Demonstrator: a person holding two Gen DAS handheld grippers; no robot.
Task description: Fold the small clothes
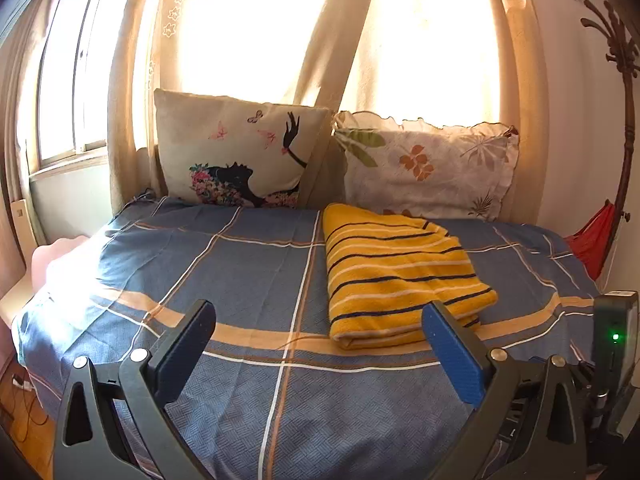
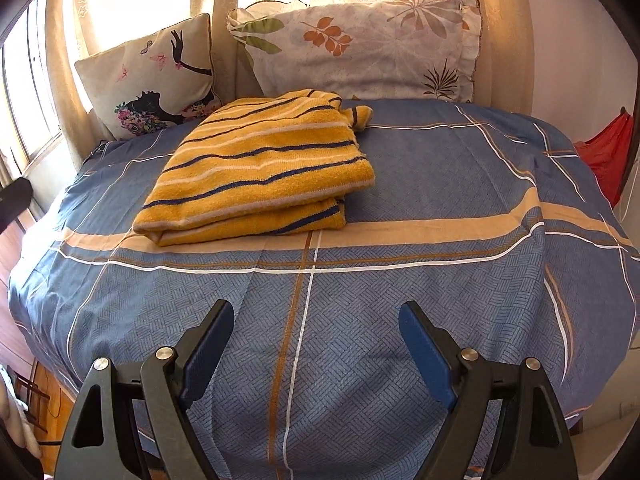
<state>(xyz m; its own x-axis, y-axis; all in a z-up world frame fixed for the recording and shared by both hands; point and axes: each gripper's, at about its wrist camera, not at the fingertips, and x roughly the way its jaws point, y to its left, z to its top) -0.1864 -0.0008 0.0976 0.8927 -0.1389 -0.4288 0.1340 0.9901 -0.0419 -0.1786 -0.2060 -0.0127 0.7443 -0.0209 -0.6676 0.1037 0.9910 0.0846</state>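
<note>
right wrist view, folded yellow striped garment (image 2: pixel 260 168), on blue bedspread (image 2: pixel 440 200)

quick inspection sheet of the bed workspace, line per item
surface: bed with blue plaid cover, smooth
job's things: yellow striped garment folded, lying on the bed near the pillows
clutter: butterfly cushion and leaf pillow upright at the head of the bed
grippers: left gripper open, empty; right gripper open, empty, above bare cover
cables: cables on the floor left of the bed
surroundings: curtains over a bright window; red cloth at the right edge
</note>
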